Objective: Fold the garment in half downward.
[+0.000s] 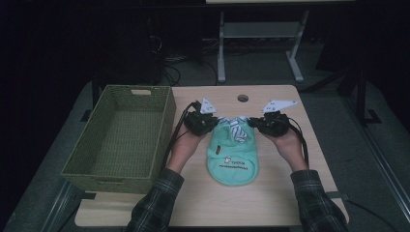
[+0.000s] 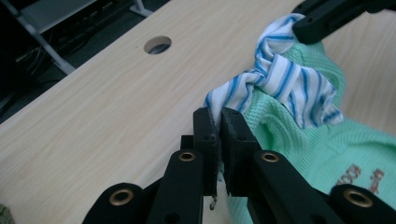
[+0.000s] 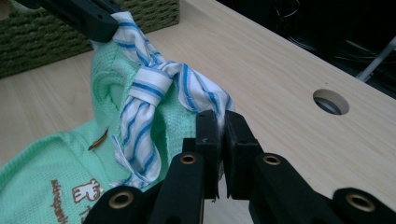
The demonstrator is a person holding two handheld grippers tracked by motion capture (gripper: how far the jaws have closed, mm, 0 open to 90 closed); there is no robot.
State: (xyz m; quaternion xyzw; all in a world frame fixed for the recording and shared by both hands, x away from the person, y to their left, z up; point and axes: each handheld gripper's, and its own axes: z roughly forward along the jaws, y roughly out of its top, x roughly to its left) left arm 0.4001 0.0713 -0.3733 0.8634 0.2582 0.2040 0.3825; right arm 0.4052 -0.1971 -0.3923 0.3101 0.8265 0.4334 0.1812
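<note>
High view: green shirt [image 1: 232, 162] with striped collar [image 1: 236, 128] at table [image 1: 270, 203] centre; left gripper [image 1: 209, 123] and right gripper [image 1: 255, 124] at its far corners; woven basket [image 1: 121, 140] on the left.
Left gripper view: jaws pinched on collar [image 2: 275, 79] edge, shirt [image 2: 327, 149] to the right.
Right gripper view: jaws clamped on collar [image 3: 187, 88], shirt [image 3: 42, 182] to the left, table hole [image 3: 330, 101] far right

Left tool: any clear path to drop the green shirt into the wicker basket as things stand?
Probably yes. The left tool is shut on the green shirt at its striped collar, and the open-topped wicker basket sits right beside it with bare table between. The right tool also grips that collar.
</note>
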